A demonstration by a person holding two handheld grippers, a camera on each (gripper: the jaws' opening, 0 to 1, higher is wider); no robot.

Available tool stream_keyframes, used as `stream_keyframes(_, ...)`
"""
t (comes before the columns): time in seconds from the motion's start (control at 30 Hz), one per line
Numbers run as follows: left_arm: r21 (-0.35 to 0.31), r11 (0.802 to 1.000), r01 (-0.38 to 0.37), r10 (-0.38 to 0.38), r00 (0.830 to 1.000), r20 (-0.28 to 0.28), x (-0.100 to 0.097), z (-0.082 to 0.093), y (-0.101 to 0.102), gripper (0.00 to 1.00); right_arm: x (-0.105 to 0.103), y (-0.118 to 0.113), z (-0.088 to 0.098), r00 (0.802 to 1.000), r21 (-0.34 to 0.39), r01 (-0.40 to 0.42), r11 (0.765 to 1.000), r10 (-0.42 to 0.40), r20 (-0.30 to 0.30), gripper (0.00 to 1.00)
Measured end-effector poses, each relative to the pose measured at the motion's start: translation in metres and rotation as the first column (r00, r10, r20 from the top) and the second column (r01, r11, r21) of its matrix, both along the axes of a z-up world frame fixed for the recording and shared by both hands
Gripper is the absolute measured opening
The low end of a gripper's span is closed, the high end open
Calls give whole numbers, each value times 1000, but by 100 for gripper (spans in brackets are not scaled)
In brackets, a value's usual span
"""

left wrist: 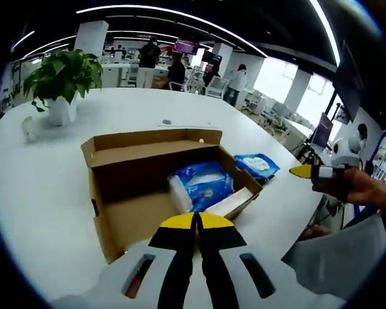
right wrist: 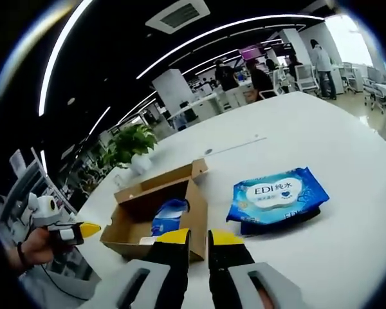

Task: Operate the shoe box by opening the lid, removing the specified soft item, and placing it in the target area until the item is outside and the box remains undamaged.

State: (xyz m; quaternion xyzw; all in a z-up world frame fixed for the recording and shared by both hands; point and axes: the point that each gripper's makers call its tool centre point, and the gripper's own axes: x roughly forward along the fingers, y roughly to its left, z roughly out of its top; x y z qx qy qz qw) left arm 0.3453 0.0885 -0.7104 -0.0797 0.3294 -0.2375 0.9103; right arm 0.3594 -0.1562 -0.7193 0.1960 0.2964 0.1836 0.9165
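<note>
Shoe box [left wrist: 161, 187] lies open on worktop [left wrist: 45, 193], blue soft pack [left wrist: 202, 183] inside; one wipes pack [right wrist: 276, 199] already set out. L gripper [left wrist: 196, 222] jaws together, R gripper [right wrist: 199, 238] jaws slightly apart, nothing held

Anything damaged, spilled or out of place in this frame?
Nothing stands out. The cardboard box sits open on the white table with its flaps intact, a blue pack inside. A second blue pack lies flat on the table beside the box. No tears or spills show.
</note>
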Motion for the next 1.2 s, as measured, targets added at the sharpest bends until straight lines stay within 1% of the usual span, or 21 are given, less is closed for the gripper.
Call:
stream_keyframes(0.17, 0, 1000, -2, 2, 1000, 0, -3, -4, 0, 0, -5, 9, -2, 1000, 1, -17, 1000, 17, -6, 8)
stream_keyframes(0.3, -25, 1000, -11, 11, 1000, -3, -1, -4, -1, 0, -6, 15, -5, 1000, 4, -28, 1000, 28, -7, 9)
stream_keyframes(0.47, -3, 1000, 2, -2, 1000, 5, -1, -5, -3, 0, -9, 24, -9, 999, -3, -50, 999, 50, -19, 11)
stream_keyframes(0.53, 0, 1000, 0, 0, 1000, 9, 0, -5, 0, 1, -9, 28, -9, 998, -6, -63, 998, 63, -22, 13)
stream_keyframes(0.73, -1, 1000, -8, 8, 1000, 8, 1, -6, 4, 3, -7, 38, -8, 993, -46, -114, 992, 113, -23, 16)
stream_keyframes(0.87, 12, 1000, -2, 2, 1000, 15, 1, -5, 3, 6, -5, 46, -6, 988, -71, -151, 986, 149, -24, 18)
stream_keyframes(0.97, 13, 1000, -3, 3, 1000, 18, 1, -5, 4, 6, -2, 53, -6, 983, -94, -183, 979, 182, -24, 21)
stream_keyframes(1.03, 30, 1000, 1, -1, 1000, 24, 1, -5, 5, 6, 0, 58, -4, 979, -108, -205, 973, 204, -23, 22)
stream_keyframes(1.2, 47, 999, 4, -5, 1000, 28, 2, -6, 6, 10, 8, 67, -1, 969, -137, -248, 959, 247, -21, 26)
